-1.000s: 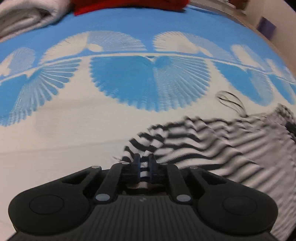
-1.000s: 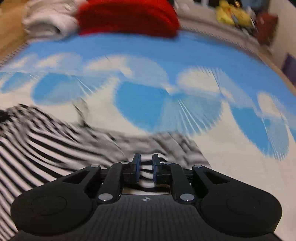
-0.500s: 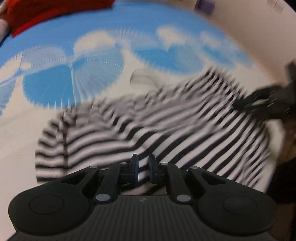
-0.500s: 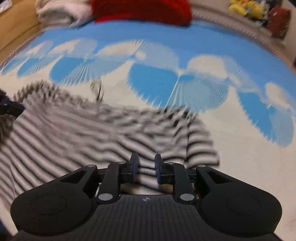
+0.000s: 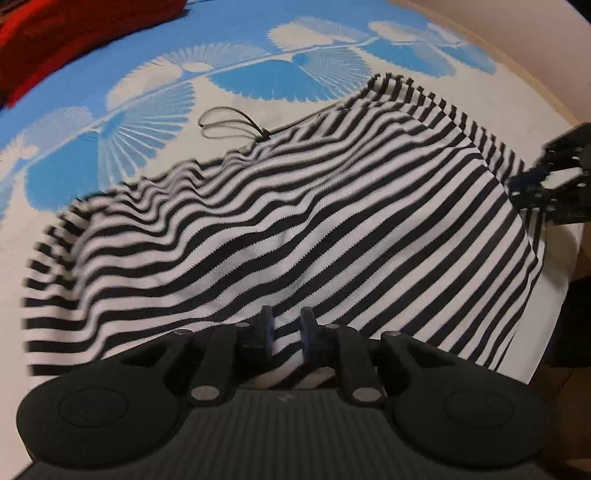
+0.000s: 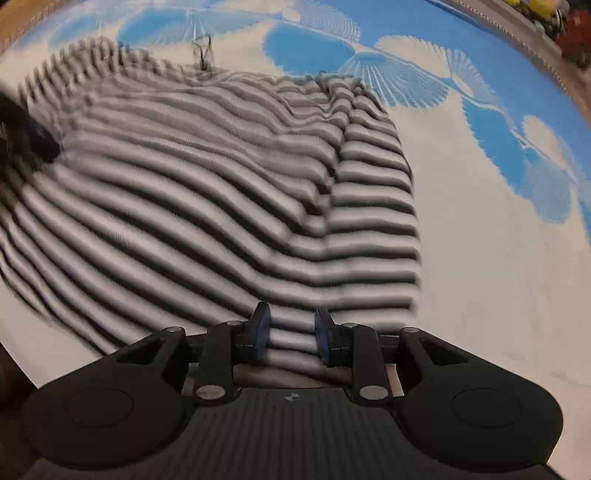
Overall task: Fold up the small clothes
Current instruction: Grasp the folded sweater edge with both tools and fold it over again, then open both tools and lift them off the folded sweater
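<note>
A black-and-white striped garment (image 5: 295,221) lies spread out, still rippled, on a blue-and-white fan-patterned cloth (image 5: 258,77). My left gripper (image 5: 284,332) hovers at the garment's near hem. Its jaws are opening, with a narrow gap, and the fabric lies loose beneath, not pinched. In the right wrist view the striped garment (image 6: 221,184) is blurred. My right gripper (image 6: 291,328) is over its near hem. Its jaws are also opening, wider apart, and nothing is pressed between the pads. The right gripper (image 5: 532,184) also shows at the garment's right edge in the left wrist view.
A thin black cord loop (image 5: 229,123) lies on the patterned cloth just beyond the garment's far edge. A red folded cloth (image 5: 55,29) sits at the far left. Small colourful toys (image 6: 554,18) stand past the cloth's far right corner. The surface's edge (image 5: 561,110) curves along the right.
Both grippers moved back across the garment, which now lies spread wide instead of bunched. Both pairs of jaws, earlier shut on the striped hem, have parted and let the fabric go.
</note>
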A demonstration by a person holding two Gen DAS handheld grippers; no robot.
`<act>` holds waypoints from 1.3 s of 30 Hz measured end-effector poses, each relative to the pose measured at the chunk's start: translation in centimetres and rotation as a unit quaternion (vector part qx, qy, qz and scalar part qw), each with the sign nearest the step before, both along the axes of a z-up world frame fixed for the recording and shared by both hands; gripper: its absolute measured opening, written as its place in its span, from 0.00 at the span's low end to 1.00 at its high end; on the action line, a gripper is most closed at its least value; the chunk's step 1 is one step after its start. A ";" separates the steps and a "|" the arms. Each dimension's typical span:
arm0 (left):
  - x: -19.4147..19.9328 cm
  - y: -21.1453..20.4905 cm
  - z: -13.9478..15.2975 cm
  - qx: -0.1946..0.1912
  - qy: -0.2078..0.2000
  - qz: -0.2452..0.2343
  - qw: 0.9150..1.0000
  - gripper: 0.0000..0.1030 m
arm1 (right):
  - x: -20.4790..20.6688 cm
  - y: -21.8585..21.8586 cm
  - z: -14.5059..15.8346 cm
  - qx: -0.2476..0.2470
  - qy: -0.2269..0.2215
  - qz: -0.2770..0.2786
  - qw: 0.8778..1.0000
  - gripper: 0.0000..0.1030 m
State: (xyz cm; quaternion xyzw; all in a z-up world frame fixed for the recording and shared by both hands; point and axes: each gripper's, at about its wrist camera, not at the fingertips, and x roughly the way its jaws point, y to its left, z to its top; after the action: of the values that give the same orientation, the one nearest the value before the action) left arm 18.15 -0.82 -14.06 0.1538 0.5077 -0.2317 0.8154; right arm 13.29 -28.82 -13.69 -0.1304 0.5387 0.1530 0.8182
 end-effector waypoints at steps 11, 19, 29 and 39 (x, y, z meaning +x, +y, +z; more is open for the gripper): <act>-5.9 0.0 0.8 0.024 -0.033 0.053 0.998 0.24 | -4.0 -1.7 1.5 -0.016 -0.021 -0.047 0.999 0.27; -13.6 2.8 3.5 -0.013 -0.117 0.173 0.978 0.41 | -8.8 -2.5 9.1 0.047 -0.172 -0.124 0.976 0.39; -17.0 6.7 3.2 0.003 -0.124 0.248 0.961 0.41 | -11.3 -1.7 7.8 0.017 -0.200 -0.110 0.973 0.45; -15.7 8.0 1.8 -0.010 -0.093 0.290 0.952 0.45 | -11.3 -1.9 6.9 -0.035 -0.209 -0.158 0.964 0.45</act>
State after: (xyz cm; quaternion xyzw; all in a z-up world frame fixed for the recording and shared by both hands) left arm 2.42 7.22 -12.26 0.0121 0.4499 0.0251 0.8926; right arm 1.96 -30.74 -6.76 -0.1014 0.3744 -0.0275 0.9213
